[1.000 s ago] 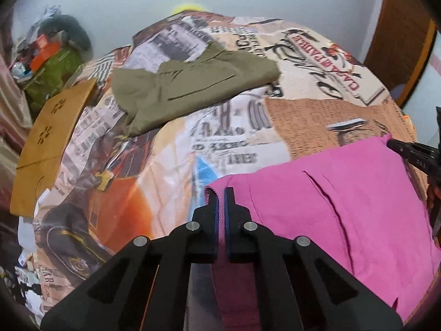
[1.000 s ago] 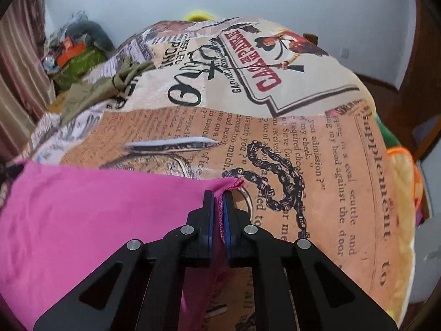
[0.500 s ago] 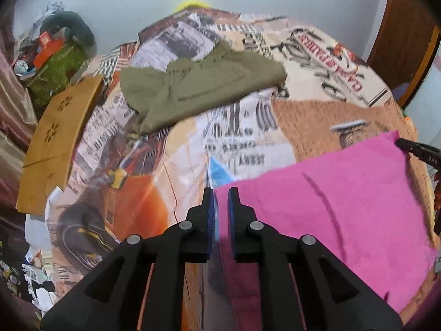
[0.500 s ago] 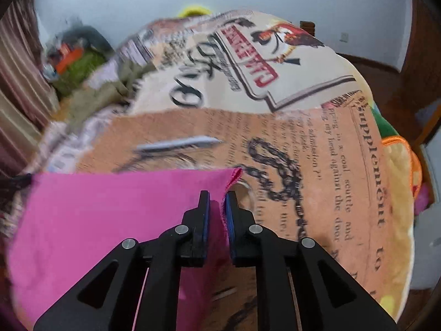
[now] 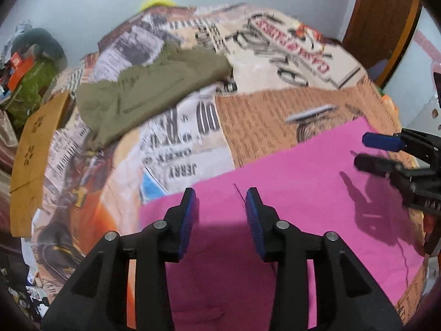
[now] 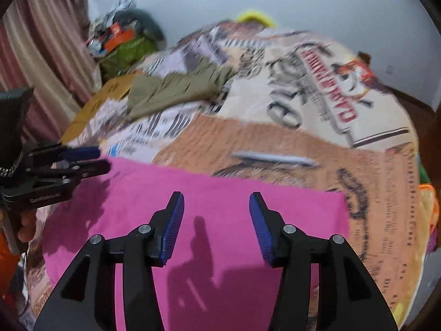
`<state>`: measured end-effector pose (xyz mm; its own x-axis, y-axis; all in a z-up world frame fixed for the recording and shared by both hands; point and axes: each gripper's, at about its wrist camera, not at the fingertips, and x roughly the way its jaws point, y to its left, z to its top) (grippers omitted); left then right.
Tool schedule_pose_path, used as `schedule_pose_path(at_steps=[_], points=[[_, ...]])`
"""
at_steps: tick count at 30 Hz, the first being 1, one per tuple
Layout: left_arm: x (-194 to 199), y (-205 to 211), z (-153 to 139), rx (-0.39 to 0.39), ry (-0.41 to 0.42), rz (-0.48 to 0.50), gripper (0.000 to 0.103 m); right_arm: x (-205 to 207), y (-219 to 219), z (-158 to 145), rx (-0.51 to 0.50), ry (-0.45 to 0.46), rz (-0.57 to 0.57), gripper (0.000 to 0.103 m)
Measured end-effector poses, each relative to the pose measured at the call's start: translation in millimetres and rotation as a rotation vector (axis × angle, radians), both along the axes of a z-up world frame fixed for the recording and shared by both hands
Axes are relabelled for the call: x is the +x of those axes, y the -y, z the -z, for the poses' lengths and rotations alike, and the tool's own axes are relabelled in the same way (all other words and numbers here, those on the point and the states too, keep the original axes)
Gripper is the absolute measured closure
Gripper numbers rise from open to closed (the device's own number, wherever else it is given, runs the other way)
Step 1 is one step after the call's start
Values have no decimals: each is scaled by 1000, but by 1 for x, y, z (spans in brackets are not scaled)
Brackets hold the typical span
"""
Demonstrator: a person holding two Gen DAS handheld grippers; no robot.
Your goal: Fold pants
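With both the left gripper (image 5: 220,215) and right gripper (image 6: 215,220) spread apart and empty above the pink pants (image 5: 303,193), which lie flat nearer than the olive garment (image 5: 148,96), a fold looks complete; next comes regrasping an edge.

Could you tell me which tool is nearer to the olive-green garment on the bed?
Left. The left tool hangs over the pink pants' edge facing the olive-green garment; the right tool is over their far side.

Pale wall (image 6: 303,8), striped curtain (image 6: 41,55), wooden door (image 5: 383,22), newspaper-print bedspread (image 5: 261,115).
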<state>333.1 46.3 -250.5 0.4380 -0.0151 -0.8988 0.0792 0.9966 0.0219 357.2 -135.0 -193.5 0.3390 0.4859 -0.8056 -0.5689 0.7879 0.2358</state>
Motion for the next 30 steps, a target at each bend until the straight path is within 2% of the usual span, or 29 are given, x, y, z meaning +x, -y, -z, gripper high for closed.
schedule_pose_path(at_steps=[3, 6, 12, 19, 23, 27, 28, 30], points=[[1, -1, 15, -8, -31, -7, 62, -4, -13, 21, -53, -53, -44, 58], [-2, -2, 18, -4, -19, -2, 61, -10, -22, 42, -113, -91, -81, 57], [-7, 0, 13, 24, -6, -1, 57, -8, -10, 36, -88, -111, -70, 55], [-30, -10, -15, 29, 53, -53, 53, -31, 3, 8, -63, -70, -40, 55], [-51, -20, -38, 28, 108, -91, 41, -44, 10, -15, -36, -25, -18, 55], [-72, -30, -59, 5, 147, -127, 34, -60, 16, -38, -12, 27, 0, 55], [-80, -34, -66, -4, 160, -141, 32, -64, 17, -45, -9, 43, 5, 53], [-91, -39, -75, -14, 184, -168, 22, -73, 19, -53, -7, 74, 12, 46]])
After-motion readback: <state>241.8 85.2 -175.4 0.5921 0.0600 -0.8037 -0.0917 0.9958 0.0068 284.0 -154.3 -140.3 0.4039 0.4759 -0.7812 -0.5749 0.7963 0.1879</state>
